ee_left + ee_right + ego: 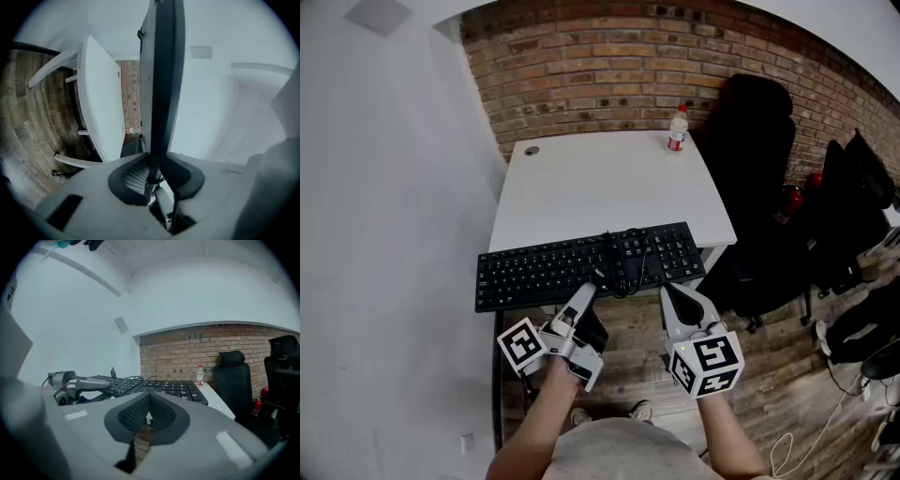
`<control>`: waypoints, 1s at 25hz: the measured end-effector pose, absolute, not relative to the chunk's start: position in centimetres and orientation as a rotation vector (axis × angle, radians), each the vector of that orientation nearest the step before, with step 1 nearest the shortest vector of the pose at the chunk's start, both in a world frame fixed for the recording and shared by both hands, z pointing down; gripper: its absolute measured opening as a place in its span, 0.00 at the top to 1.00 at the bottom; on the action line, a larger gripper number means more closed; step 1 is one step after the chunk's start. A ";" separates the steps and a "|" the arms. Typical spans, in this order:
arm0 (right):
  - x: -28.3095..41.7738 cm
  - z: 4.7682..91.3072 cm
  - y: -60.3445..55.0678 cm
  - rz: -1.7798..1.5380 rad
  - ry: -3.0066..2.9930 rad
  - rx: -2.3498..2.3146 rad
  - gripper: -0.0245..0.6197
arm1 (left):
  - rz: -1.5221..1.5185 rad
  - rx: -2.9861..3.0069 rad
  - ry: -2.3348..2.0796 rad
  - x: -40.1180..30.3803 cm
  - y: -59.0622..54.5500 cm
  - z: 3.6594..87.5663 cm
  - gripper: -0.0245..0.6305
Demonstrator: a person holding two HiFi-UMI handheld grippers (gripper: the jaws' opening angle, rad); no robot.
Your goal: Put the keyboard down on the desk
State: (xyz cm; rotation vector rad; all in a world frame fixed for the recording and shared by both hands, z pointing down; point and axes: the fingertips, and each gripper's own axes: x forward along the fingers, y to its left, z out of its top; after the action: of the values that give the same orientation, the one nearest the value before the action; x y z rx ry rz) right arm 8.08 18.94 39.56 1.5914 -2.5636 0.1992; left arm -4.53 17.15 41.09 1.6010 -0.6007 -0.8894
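The left tongs (592,283) clamped the black plastic keyboard (544,270), seemingly not yet resting on the white table (581,187) mid-frame; the right tongs (671,294) sat pinched together, empty.

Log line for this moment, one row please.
left gripper: shut on keyboard | right gripper: shut, empty | keyboard: at desk front edge, unreleased

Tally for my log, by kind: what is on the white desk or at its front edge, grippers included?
Keyboard: 1
Bottle: 1
Grippers: 2, the left gripper and the right gripper
Total: 4
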 end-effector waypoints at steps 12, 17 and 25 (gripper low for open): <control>11.7 39.6 19.2 0.183 -2.630 1.546 0.95 | -0.925 1.586 -0.620 -0.8 17.2 41.6 0.85; 13.6 39.7 19.1 0.179 -2.649 1.512 0.95 | -0.940 1.585 -0.639 1.0 17.0 41.6 0.85; 14.5 40.2 17.7 0.185 -2.665 1.473 0.95 | -0.941 1.584 -0.655 2.4 15.6 42.0 0.84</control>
State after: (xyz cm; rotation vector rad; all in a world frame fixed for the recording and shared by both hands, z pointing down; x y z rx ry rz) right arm 14.47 17.68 40.25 1.4726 -2.6647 0.1853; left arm 2.42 15.59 42.00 1.5845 -0.6552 -0.9407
